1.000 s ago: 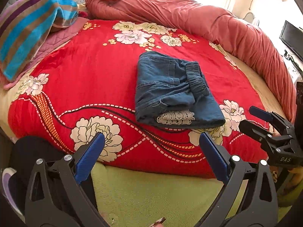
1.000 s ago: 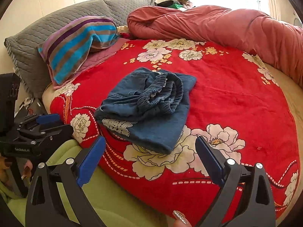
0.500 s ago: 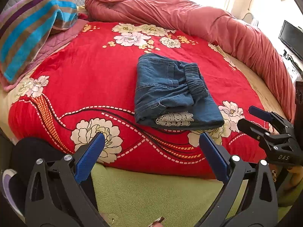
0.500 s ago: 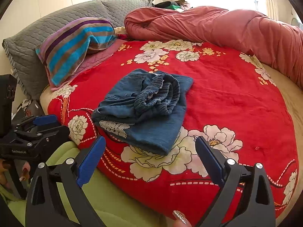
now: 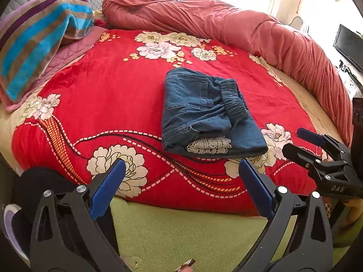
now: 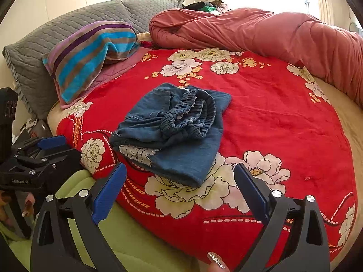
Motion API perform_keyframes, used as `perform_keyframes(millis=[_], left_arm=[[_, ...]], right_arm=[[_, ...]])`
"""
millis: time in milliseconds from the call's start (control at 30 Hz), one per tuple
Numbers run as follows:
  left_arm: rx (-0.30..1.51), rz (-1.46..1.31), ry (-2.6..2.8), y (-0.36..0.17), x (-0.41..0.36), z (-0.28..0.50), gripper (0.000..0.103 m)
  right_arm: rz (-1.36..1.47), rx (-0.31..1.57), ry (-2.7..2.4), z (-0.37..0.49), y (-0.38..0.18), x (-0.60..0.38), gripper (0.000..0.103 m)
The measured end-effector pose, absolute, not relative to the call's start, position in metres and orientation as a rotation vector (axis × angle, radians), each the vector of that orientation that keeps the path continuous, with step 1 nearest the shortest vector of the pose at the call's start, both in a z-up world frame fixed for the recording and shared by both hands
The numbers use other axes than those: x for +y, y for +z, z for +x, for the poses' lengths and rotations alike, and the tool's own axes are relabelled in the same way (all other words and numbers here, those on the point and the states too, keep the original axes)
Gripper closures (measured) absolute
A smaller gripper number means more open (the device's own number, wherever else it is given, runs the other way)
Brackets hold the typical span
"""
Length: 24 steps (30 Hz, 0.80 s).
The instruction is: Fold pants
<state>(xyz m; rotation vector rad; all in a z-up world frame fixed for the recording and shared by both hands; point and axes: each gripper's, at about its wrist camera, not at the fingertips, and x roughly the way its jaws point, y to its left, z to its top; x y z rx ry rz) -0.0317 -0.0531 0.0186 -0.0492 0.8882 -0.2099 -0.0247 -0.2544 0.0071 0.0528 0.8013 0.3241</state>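
Observation:
A pair of blue denim pants (image 5: 204, 113) (image 6: 174, 131) lies folded into a compact bundle on the red flowered blanket (image 5: 102, 95) (image 6: 272, 117), elastic waistband bunched on top and a white lace hem showing at the near edge. My left gripper (image 5: 181, 176) hangs open above the bed's near edge, short of the pants, with nothing between its blue pads. My right gripper (image 6: 179, 179) is also open and empty, just in front of the bundle. Each gripper shows in the other's view: the right one (image 5: 317, 149), the left one (image 6: 43, 151).
A rolled pink-red duvet (image 5: 226, 27) (image 6: 261, 31) curves along the far and right side. A striped pillow (image 5: 38, 36) (image 6: 90, 52) and a grey quilted pillow (image 6: 45, 45) lie at the left. A green sheet (image 5: 181, 231) covers the near edge. A dark screen (image 5: 349, 45) stands far right.
Both grippers have drifted back slightly and stayed open; the pants have not moved.

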Motion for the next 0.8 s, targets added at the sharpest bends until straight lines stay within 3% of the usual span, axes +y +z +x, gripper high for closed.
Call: perform_keyframes(millis=[800], left_arm=[[0.884, -0.055, -0.194, 0.0208, -0.0456, -0.0311, 0.01]], right_arm=[[0.053, 0.795, 0.313, -0.0213, 0.0089, -0.2586, 0.008]])
